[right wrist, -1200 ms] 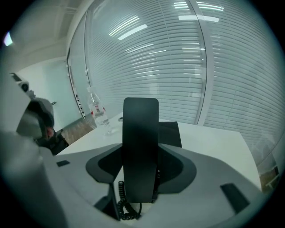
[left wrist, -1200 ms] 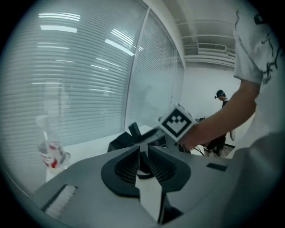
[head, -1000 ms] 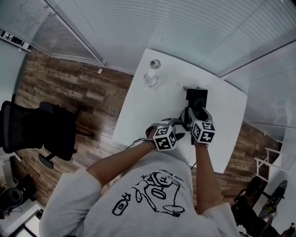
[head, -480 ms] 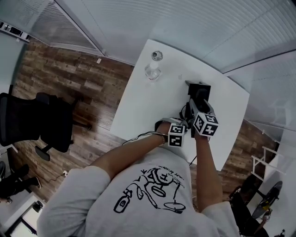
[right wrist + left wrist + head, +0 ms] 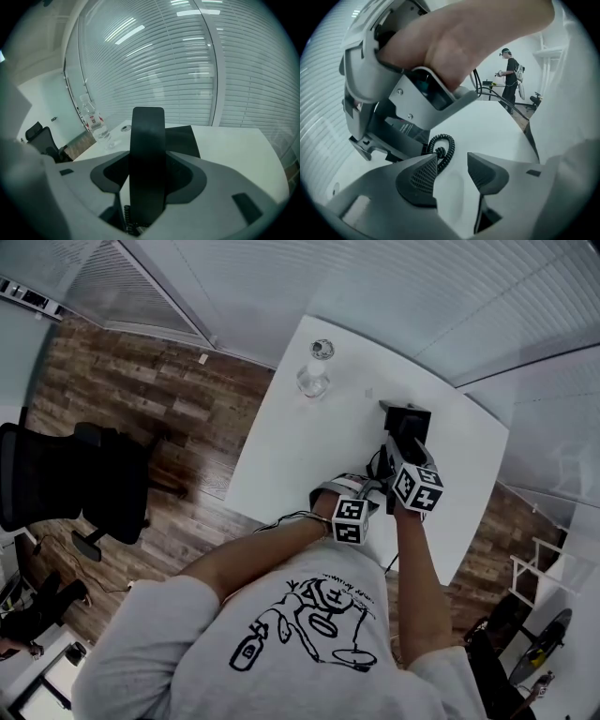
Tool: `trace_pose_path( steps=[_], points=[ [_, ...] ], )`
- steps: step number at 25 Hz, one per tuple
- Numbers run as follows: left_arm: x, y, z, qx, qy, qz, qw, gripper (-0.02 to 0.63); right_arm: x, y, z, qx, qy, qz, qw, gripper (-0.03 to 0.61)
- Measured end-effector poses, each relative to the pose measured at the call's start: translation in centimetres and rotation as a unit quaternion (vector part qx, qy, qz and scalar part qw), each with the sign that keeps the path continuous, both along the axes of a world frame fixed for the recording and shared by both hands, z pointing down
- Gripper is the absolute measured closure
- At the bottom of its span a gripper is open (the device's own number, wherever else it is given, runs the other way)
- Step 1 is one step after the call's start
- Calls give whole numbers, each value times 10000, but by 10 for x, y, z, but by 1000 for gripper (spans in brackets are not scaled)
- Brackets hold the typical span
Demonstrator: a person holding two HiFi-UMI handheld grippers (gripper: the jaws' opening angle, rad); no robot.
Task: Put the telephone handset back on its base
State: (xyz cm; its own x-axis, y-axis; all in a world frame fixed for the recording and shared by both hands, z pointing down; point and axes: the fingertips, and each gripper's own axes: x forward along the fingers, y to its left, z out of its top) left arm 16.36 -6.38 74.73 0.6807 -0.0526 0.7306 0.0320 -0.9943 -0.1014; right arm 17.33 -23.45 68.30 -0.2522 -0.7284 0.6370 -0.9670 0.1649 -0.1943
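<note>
The black handset [image 5: 147, 159] stands lengthwise between the jaws of my right gripper [image 5: 147, 176], which is shut on it. Just beyond it lies the flat black base [image 5: 183, 140]. From the head view the handset [image 5: 396, 448] reaches toward the near edge of the base [image 5: 407, 416], with the right gripper [image 5: 405, 470] behind it. My left gripper [image 5: 452, 164] is close beside the right one, its jaws opening with nothing between them. The coiled cord [image 5: 443, 149] hangs just past its left pad [image 5: 418, 180].
A clear water bottle [image 5: 314, 379] stands at the far left of the white table [image 5: 291, 442], its cap [image 5: 322, 349] beside it. An office chair [image 5: 66, 488] is on the wood floor at left. A person [image 5: 511, 84] stands far off.
My left gripper has shifted right, close under the right gripper. The right gripper still holds the handset near the base.
</note>
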Motion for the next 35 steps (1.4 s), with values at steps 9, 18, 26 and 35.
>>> trace_pose_path(
  steps=[9, 18, 26, 35],
  points=[
    [15, 0, 0, 671, -137, 472, 9965, 402, -3, 3, 15, -145, 59, 19, 9999, 364],
    [17, -3, 7, 889, -337, 523, 9941, 400, -5, 0, 20, -110, 360, -28, 9993, 364],
    [14, -2, 9, 784, -407, 470, 9950, 400, -3, 1, 14, 13, 602, -170, 9980, 357],
    [-9, -9, -8, -43, 50, -158, 9999, 400, 22, 17, -30, 473, 460, -31, 9978, 428]
  ],
)
